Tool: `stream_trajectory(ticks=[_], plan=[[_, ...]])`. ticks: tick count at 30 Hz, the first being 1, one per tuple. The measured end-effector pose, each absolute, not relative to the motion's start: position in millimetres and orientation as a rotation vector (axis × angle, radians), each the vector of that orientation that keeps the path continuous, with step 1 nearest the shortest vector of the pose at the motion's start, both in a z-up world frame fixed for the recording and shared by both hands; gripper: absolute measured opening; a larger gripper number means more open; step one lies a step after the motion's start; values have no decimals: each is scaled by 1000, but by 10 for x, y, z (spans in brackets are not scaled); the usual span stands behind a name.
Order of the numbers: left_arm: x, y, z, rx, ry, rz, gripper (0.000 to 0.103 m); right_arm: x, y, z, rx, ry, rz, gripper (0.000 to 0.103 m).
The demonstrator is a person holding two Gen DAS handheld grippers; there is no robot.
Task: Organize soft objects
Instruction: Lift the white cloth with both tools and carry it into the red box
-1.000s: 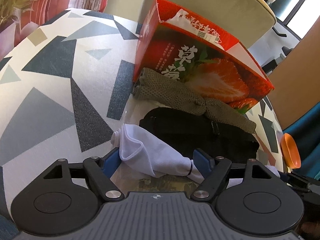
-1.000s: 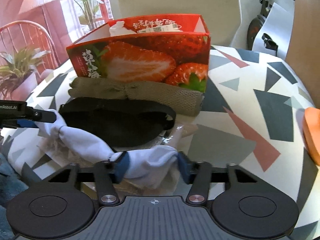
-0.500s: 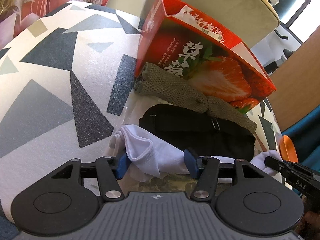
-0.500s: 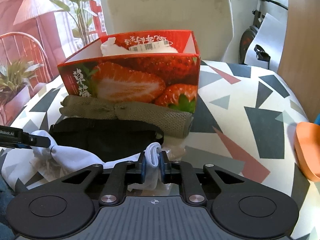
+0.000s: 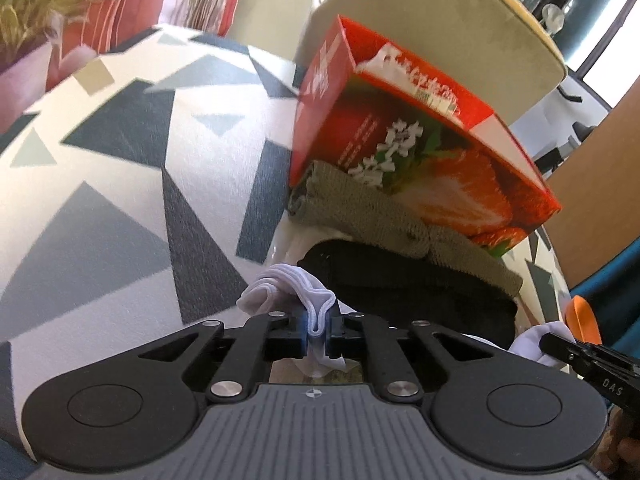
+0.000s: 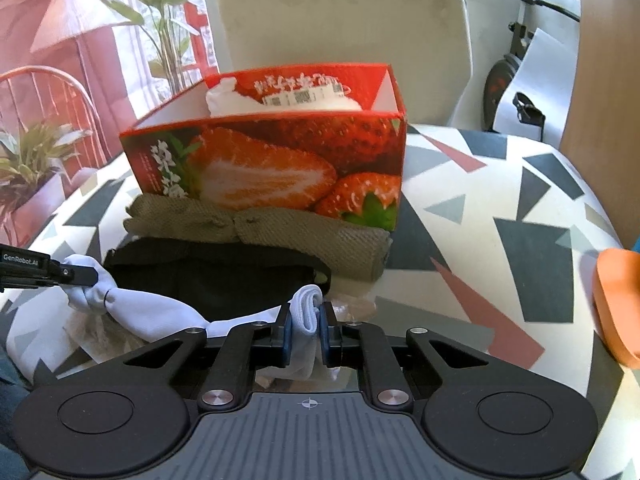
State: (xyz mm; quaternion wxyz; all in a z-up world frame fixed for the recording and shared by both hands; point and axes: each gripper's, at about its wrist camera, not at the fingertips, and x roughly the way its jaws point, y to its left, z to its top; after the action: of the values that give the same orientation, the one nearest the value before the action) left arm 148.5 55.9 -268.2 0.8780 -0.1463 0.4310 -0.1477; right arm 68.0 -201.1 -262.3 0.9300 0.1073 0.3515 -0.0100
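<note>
Pinching one white sock (image 6: 160, 320) at both ends: left gripper (image 5: 318, 330) clamped on the cuff, right gripper (image 6: 306, 330) clamped on the other end. Stretched left to right, just near of the black cloth (image 6: 208, 276). Strawberry box (image 6: 280, 160) straight ahead, farther, equally reachable.

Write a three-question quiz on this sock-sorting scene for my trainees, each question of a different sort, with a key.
1. True or false: both grippers are shut on the white sock.
2. What lies directly against the strawberry box? A) black pouch B) olive mesh cloth C) orange object
3. Fill in: inside the box sits something ____ in colour.

Key: 1 true: left gripper and right gripper each pinch an end. 2 B, the olive mesh cloth. 3 white.
</note>
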Motion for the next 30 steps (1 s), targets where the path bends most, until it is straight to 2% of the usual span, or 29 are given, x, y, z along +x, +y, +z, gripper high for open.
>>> stream_trajectory(ticks=[12, 21, 30], plan=[[1356, 591, -2007, -218, 686, -307, 8, 817, -2153, -2254, 291, 607, 58, 12], [1643, 453, -1459, -168, 594, -338, 8, 1215, -2321, -1835, 259, 521, 77, 12], [2303, -53, -1433, -47, 521, -301, 8, 1958, -2496, -1602, 115, 480, -9, 11]])
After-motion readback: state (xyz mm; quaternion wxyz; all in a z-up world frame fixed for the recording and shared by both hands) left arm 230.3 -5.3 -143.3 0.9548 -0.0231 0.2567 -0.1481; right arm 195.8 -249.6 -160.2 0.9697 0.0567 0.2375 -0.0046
